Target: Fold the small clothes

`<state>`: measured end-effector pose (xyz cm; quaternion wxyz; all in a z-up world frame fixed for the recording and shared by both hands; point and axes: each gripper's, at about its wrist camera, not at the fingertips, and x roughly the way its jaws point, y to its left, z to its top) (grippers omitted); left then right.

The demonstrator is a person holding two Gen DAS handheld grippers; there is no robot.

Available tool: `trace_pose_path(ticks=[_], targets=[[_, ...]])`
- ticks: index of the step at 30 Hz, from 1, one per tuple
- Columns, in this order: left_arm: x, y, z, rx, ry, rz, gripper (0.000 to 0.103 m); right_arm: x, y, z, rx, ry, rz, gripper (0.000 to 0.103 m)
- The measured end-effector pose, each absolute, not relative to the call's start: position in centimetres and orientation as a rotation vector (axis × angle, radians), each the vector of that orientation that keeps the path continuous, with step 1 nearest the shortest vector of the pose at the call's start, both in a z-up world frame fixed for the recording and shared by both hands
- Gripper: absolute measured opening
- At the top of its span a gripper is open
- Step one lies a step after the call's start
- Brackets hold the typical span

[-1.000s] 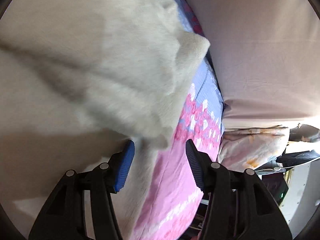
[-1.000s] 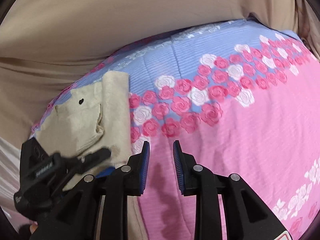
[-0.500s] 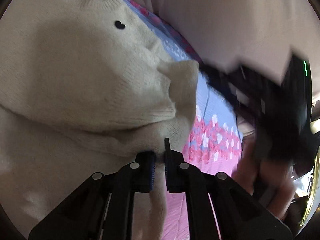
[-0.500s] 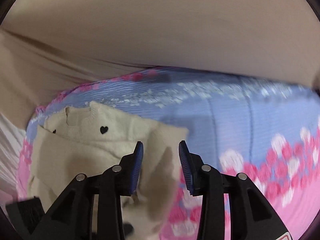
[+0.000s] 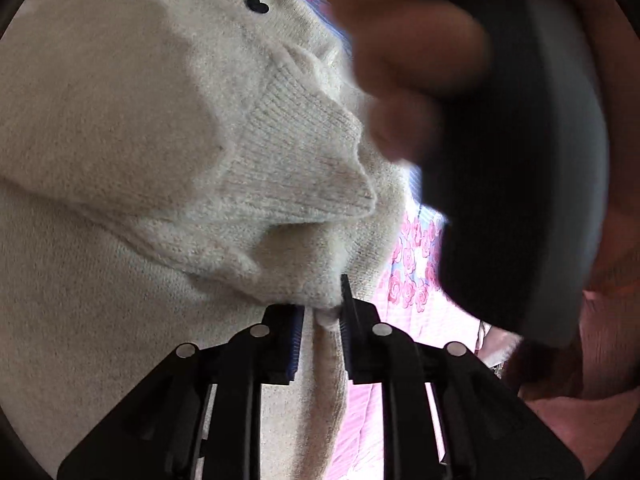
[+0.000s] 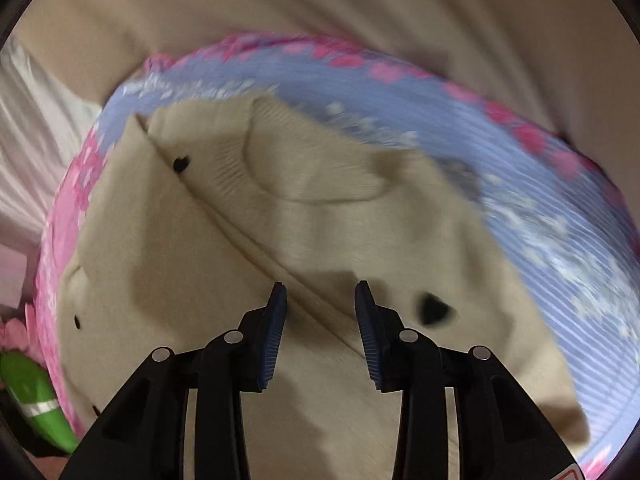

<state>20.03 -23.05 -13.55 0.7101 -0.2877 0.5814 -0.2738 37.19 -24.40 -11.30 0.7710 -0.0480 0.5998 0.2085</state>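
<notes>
A small cream knit sweater (image 5: 140, 128) with little black hearts lies on a pink and blue rose-print blanket (image 6: 540, 208). My left gripper (image 5: 322, 316) is shut on a fold of the sweater's edge and holds it bunched, with a ribbed cuff (image 5: 304, 152) lying above the fingers. My right gripper (image 6: 320, 312) is open and empty, low over the sweater (image 6: 280, 232) near its neckline and a black heart (image 6: 434, 310). The hand holding the right gripper (image 5: 400, 40) fills the upper right of the left wrist view, blurred.
The blanket (image 5: 412, 272) covers a bed against beige fabric (image 6: 320, 0). A green object (image 6: 32, 400) lies off the bed's left edge, beside pale pink pleated cloth (image 6: 24, 140).
My left gripper closed on the sweater's edge and still holds it. My right gripper moved left from the bare blanket to over the sweater and opened wider.
</notes>
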Motion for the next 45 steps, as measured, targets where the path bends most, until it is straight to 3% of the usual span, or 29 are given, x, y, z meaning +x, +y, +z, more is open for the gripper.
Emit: trace_pose_path(ticks=[1, 2, 9, 12, 14, 15, 16, 21, 28, 30, 31, 34, 37, 40, 41, 42, 44, 45], targets=[[20.1, -23.0, -13.6, -0.642, 1.291, -0.608, 0.018, 37.2, -23.6, -11.3, -0.118, 1.290, 0.485, 0.006], [20.3, -23.0, -13.6, -0.648, 1.291, -0.611, 0.018, 37.6, -23.3, -11.2, -0.122, 1.289, 0.486, 0.002], [20.8, -23.3, -13.4, -0.633, 1.300, -0.630, 0.022, 38.6, -22.7, -8.1, -0.059, 1.182, 0.454, 0.001], [20.8, -21.8, -11.8, -0.602, 1.273, -0.676, 0.031, 35.5, -28.2, -3.6, 0.074, 1.033, 0.329, 0.010], [19.9, -19.3, -10.3, -0.511, 1.217, -0.690, 0.041, 31.7, -32.5, -1.9, 0.129, 0.978, 0.205, 0.031], [19.6, -18.1, -9.9, -0.473, 1.199, -0.676, 0.044, 29.0, -34.8, -1.6, 0.157, 0.956, 0.129, 0.044], [19.1, -15.9, -9.5, -0.435, 1.170, -0.655, 0.044, 26.9, -36.2, -1.5, 0.187, 0.952, 0.078, 0.050], [16.7, -2.6, -9.1, -0.373, 1.157, -0.389, 0.045, 11.7, -40.8, -5.6, 0.304, 1.058, -0.112, 0.050], [9.4, 14.1, -8.6, -0.308, 1.158, 0.030, 0.045, -4.4, -36.7, -12.1, 0.494, 1.301, -0.141, 0.050], [7.2, 16.7, -9.0, -0.332, 1.153, 0.099, 0.047, -6.0, -35.0, -12.9, 0.525, 1.308, -0.124, 0.050], [6.1, 18.2, -9.3, -0.361, 1.148, 0.133, 0.055, -6.6, -34.4, -13.1, 0.545, 1.303, -0.111, 0.050], [3.7, 20.6, -10.9, -0.453, 1.184, 0.163, 0.057, -7.0, -31.9, -13.4, 0.548, 1.292, -0.077, 0.053], [2.7, 19.3, -10.6, -0.451, 1.179, 0.050, 0.064, -6.9, -29.8, -13.3, 0.490, 1.280, -0.067, 0.063], [2.4, 17.4, -10.6, -0.378, 1.176, -0.018, 0.070, -7.3, -28.9, -13.5, 0.494, 1.260, -0.071, 0.064], [2.4, 17.0, -10.6, -0.347, 1.165, -0.012, 0.070, -7.4, -28.6, -13.5, 0.480, 1.248, -0.080, 0.063], [2.5, 16.6, -10.9, -0.331, 1.160, -0.008, 0.069, -7.7, -28.4, -13.8, 0.467, 1.241, -0.093, 0.056], [2.5, 16.0, -10.7, -0.318, 1.149, -0.005, 0.053, -7.7, -28.8, -13.9, 0.482, 1.243, -0.108, 0.017], [3.0, 15.7, -10.7, -0.343, 1.151, -0.042, 0.026, -7.8, -29.3, -14.1, 0.538, 1.244, -0.109, 0.009]])
